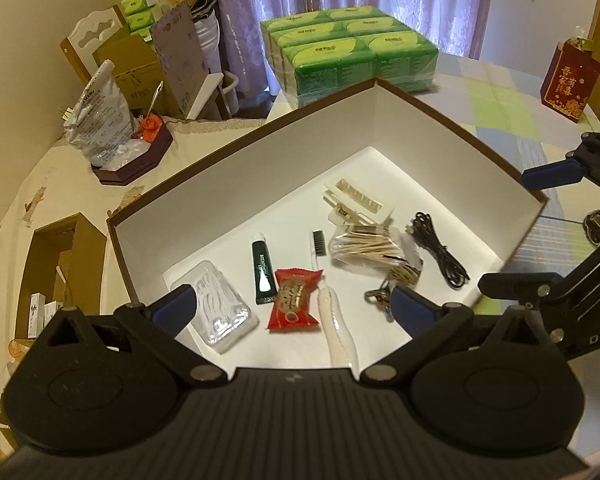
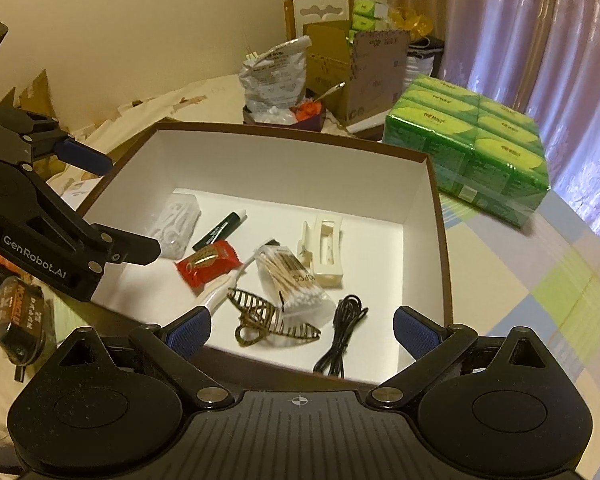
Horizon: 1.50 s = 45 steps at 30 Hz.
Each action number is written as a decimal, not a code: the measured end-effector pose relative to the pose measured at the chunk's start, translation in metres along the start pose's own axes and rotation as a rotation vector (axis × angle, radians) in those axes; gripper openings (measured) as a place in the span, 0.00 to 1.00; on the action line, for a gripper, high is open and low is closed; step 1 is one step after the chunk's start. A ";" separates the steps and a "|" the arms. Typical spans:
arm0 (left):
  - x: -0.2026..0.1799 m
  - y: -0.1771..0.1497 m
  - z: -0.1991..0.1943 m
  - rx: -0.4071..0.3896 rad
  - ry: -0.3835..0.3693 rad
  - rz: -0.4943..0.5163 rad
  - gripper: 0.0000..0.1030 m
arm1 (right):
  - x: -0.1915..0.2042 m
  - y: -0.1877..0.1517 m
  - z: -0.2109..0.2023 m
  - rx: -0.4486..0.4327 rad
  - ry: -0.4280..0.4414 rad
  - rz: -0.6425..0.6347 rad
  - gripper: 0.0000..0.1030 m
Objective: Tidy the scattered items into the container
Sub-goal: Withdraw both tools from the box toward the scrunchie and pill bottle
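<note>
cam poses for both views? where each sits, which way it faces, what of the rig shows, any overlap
Left wrist: on the left tongs, looking down into the box from one corner; own open fingers show, right tongs at the right edge.
Right wrist: on the right tongs, facing the box over its near wall; own open fingers show, left tongs at the left.
Shared: box, red packet, black cable.

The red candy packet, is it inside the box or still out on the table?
Inside. The red candy packet lies flat on the white floor of the box, between the green tube and the toothbrush.
</note>
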State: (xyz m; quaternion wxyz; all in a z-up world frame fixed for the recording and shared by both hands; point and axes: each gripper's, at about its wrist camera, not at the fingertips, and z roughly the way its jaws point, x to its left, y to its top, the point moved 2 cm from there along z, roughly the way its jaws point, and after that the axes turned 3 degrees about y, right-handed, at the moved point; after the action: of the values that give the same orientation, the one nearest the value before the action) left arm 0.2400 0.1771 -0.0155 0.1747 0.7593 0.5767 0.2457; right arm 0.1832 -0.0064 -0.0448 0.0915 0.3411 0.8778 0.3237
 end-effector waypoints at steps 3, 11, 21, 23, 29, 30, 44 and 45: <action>-0.007 -0.004 -0.011 -0.008 0.008 -0.002 0.99 | 0.001 -0.007 -0.009 -0.009 0.001 -0.003 0.99; -0.027 -0.020 -0.038 -0.020 0.024 -0.017 0.99 | 0.002 -0.027 -0.035 -0.031 0.012 -0.006 0.99; -0.051 -0.039 -0.065 -0.033 0.033 -0.031 0.99 | 0.000 -0.055 -0.064 -0.050 0.020 0.022 0.99; -0.056 -0.044 -0.070 -0.033 0.032 -0.035 0.99 | -0.001 -0.060 -0.069 -0.052 0.020 0.025 0.99; -0.075 -0.058 -0.081 -0.028 0.024 -0.052 0.99 | -0.002 -0.078 -0.084 -0.062 0.008 0.041 0.99; -0.079 -0.061 -0.082 -0.027 0.020 -0.053 0.99 | -0.003 -0.081 -0.087 -0.066 -0.001 0.050 0.99; -0.130 -0.079 -0.081 0.013 -0.032 -0.037 0.99 | -0.025 -0.136 -0.121 -0.051 -0.063 0.173 0.99; -0.133 -0.079 -0.080 0.014 -0.037 -0.035 0.99 | -0.027 -0.139 -0.123 -0.049 -0.064 0.182 0.99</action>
State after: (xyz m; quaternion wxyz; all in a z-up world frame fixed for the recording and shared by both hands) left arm 0.1029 0.0694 -0.0160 0.1841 0.7547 0.5884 0.2243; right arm 0.0810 -0.1639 -0.0388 0.0980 0.4272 0.8315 0.3413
